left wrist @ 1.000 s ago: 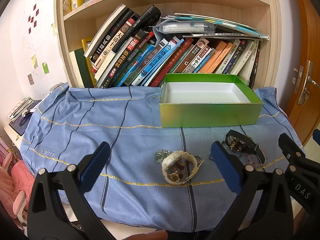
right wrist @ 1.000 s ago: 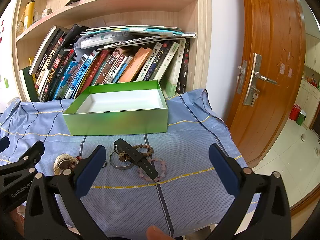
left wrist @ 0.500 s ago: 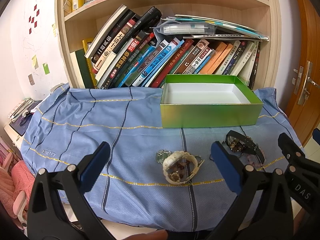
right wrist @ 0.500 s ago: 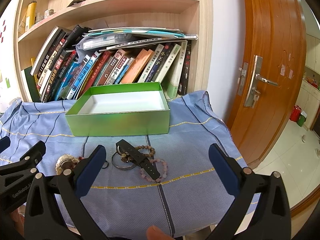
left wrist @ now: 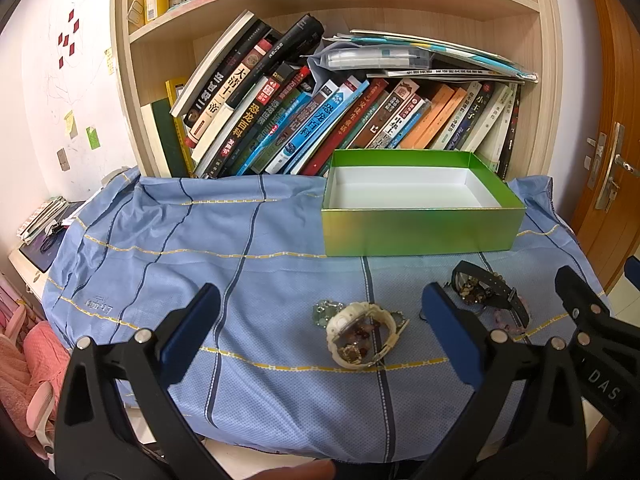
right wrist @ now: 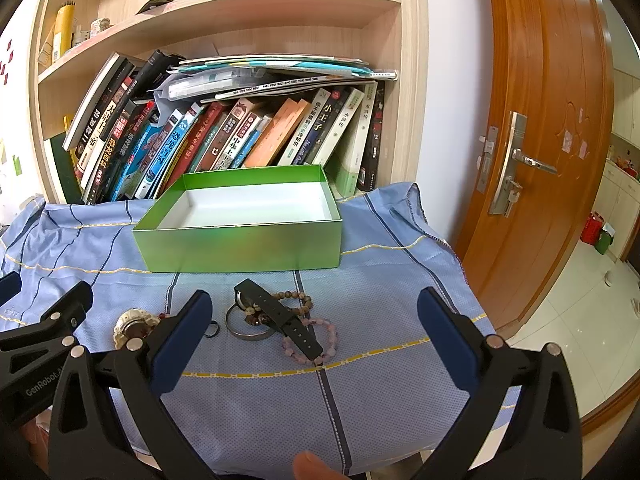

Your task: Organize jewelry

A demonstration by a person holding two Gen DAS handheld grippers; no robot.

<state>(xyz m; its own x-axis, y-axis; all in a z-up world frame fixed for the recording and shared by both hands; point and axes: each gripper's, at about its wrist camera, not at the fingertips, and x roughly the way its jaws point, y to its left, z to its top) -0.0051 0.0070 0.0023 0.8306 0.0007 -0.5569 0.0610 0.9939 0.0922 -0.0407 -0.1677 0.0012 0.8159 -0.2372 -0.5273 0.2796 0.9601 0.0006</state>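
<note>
An open green box (left wrist: 420, 224) with a white inside stands empty on the blue cloth; it also shows in the right wrist view (right wrist: 244, 244). A white watch (left wrist: 362, 334) with beads inside its loop lies in front of my left gripper (left wrist: 320, 334), which is open and empty above the cloth. A black watch (right wrist: 280, 318), a metal bangle (right wrist: 247, 326), a brown bead bracelet (right wrist: 298, 304) and a pink bead bracelet (right wrist: 316, 340) lie in a pile ahead of my right gripper (right wrist: 312, 336), open and empty.
A bookshelf (left wrist: 320, 120) packed with leaning books stands right behind the box. A wooden door (right wrist: 540, 140) is at the right. The cloth-covered table (left wrist: 160, 248) drops off at its front edge. A small black ring (right wrist: 213, 328) lies left of the bangle.
Both grippers have edged slightly forward and up, so the view tilts a little. Nothing was taken hold of; the jewelry and the box have not moved.
</note>
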